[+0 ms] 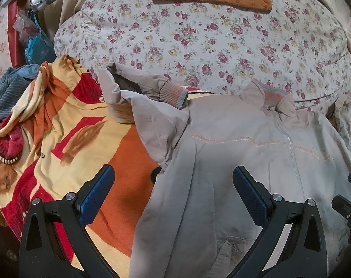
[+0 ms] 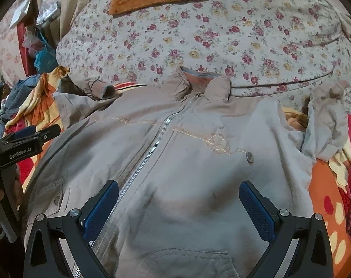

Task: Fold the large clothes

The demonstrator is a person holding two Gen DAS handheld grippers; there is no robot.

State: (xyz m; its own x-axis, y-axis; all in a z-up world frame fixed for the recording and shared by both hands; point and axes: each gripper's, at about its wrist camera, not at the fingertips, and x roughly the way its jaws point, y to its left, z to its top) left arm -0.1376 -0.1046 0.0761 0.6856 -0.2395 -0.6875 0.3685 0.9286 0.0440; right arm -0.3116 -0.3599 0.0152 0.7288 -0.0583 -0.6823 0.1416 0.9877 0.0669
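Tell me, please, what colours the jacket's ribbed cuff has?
The cuff has grey, orange and blue stripes, clearest in the left wrist view.

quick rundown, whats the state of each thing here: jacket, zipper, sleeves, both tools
jacket: spread face up on the blanket, not yet folded
zipper: closed up to the collar
left-side sleeve: bent back over the shoulder, cuff toward the collar
right-side sleeve: crumpled beside the body
left tool: open, holding nothing
right tool: open, holding nothing
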